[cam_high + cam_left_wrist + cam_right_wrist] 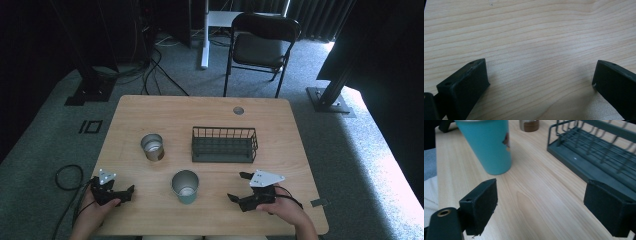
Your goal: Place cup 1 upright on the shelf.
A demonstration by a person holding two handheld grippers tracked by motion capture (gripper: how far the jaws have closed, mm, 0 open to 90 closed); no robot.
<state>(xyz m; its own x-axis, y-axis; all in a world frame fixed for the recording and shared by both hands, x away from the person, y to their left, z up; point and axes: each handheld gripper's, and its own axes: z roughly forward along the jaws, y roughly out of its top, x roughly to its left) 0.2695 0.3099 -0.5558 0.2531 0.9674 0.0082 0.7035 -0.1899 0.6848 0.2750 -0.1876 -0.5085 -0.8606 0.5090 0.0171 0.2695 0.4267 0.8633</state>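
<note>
A teal cup [185, 187] stands upright near the table's front edge, between my two grippers. A steel cup with a brown band [152, 146] stands behind it to the left. An empty dark wire basket [224, 144] sits mid-table. My left gripper [126, 195] rests at the front left, open, with bare wood between its jaws [540, 72]. My right gripper [236, 186] is open at the front right and points left. In its view [541, 195] the teal cup [490, 145] is ahead on the left, the basket [594, 152] on the right, and the steel cup [529, 125] farther off.
The wooden table [150, 112] has a round cable hole [238, 110] near its back edge. A black folding chair [262, 42] stands beyond the table. A cable loop [67, 176] lies on the carpet at the left, and black stand bases [332, 100] flank the table.
</note>
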